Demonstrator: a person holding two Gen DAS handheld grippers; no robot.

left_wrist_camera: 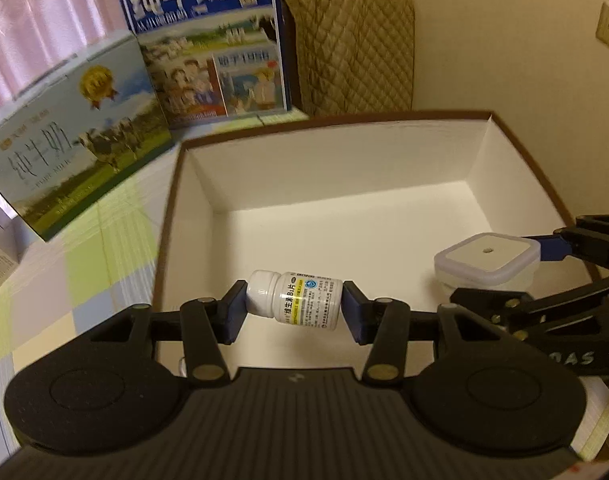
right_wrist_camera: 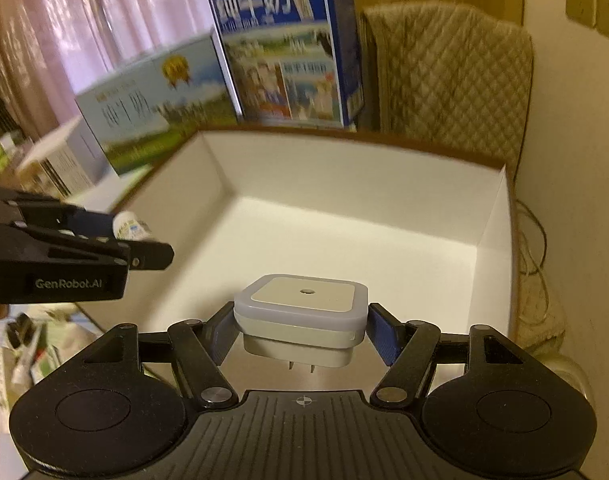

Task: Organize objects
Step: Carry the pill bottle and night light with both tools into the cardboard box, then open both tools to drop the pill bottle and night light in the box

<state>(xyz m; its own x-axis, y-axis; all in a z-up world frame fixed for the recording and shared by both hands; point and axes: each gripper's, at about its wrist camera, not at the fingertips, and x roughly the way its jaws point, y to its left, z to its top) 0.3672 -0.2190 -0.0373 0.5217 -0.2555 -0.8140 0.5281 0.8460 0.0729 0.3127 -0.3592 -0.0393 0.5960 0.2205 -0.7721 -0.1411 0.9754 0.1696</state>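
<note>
The white pill bottle [left_wrist_camera: 294,300] lies sideways, pinched end to end in the left gripper [left_wrist_camera: 292,306], hanging over the near edge of the open white box [left_wrist_camera: 344,176]. Right gripper [right_wrist_camera: 300,330] is clamped on a square night light [right_wrist_camera: 300,312], prongs down, also over the box. Two milk cartons [left_wrist_camera: 208,40] stand behind on the checked cloth [left_wrist_camera: 84,280].

A white pill bottle [left_wrist_camera: 294,300] is clamped sideways by the left gripper [left_wrist_camera: 292,308] above the open white box [left_wrist_camera: 344,168]; a square night light [left_wrist_camera: 487,266] is gripped by the right gripper [left_wrist_camera: 544,272] nearby.
</note>
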